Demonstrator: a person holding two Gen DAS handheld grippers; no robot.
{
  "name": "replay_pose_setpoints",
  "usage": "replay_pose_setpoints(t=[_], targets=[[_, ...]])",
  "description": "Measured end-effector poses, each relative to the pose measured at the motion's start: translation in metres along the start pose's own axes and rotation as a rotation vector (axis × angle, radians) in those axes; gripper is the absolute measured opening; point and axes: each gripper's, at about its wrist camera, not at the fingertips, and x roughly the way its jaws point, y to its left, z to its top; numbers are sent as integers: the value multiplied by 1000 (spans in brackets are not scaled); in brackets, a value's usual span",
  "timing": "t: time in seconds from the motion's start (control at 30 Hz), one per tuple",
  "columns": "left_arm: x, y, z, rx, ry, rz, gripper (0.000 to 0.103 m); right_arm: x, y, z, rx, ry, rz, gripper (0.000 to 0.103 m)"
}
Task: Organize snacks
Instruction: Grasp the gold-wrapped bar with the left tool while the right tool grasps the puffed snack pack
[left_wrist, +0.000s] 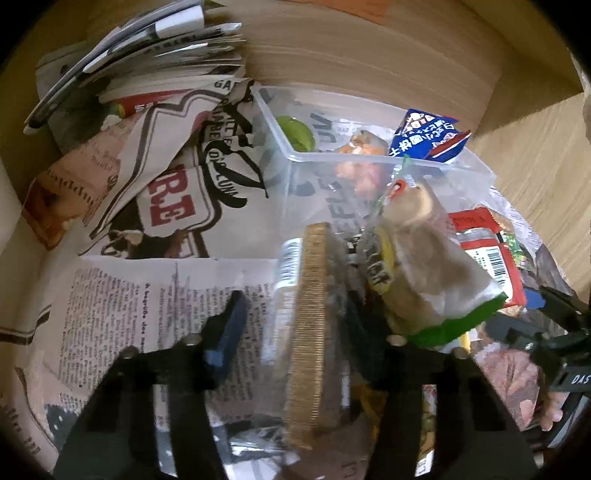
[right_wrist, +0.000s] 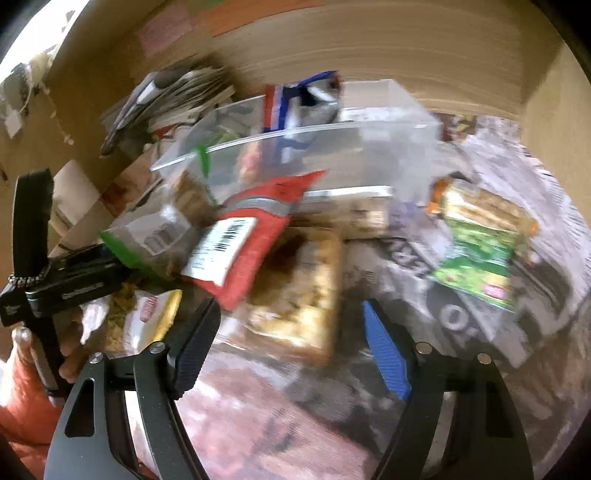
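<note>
My left gripper (left_wrist: 295, 325) holds snack packets: a gold-edged flat packet (left_wrist: 310, 325) stands between the fingers, and a green-ended clear packet (left_wrist: 424, 266) juts right of it. A clear plastic bin (left_wrist: 369, 158) lies beyond, holding a blue packet (left_wrist: 428, 136), an orange snack and a green item. In the right wrist view the left gripper (right_wrist: 74, 273) sits at the left with the green-ended packet (right_wrist: 155, 236) and a red packet (right_wrist: 243, 236). My right gripper (right_wrist: 291, 343) is open over a golden-brown snack packet (right_wrist: 299, 288). The clear bin (right_wrist: 332, 147) stands behind.
Newspaper (left_wrist: 147, 295) lines the floor of a wooden compartment (left_wrist: 369, 44). A stack of magazines (left_wrist: 147, 48) sits at the back left. A red packet (left_wrist: 487, 258) lies to the right. A green packet (right_wrist: 480, 251) lies right of the right gripper.
</note>
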Motion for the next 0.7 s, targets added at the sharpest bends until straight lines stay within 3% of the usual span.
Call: replay_pose_setpoints(t=[0.13, 0.23, 0.33, 0.7], targets=[[-1, -1, -2, 6, -10, 3, 38, 12, 6, 4, -41, 1, -24, 66], [-8, 4, -4, -8, -20, 9, 36, 12, 2, 5, -60, -18, -33, 45], [-18, 9, -4, -19, -39, 21, 35, 6, -9, 2, -34, -36, -15, 44], [-51, 18, -1, -37, -108, 34, 35, -33, -30, 1, 33, -128, -75, 44]])
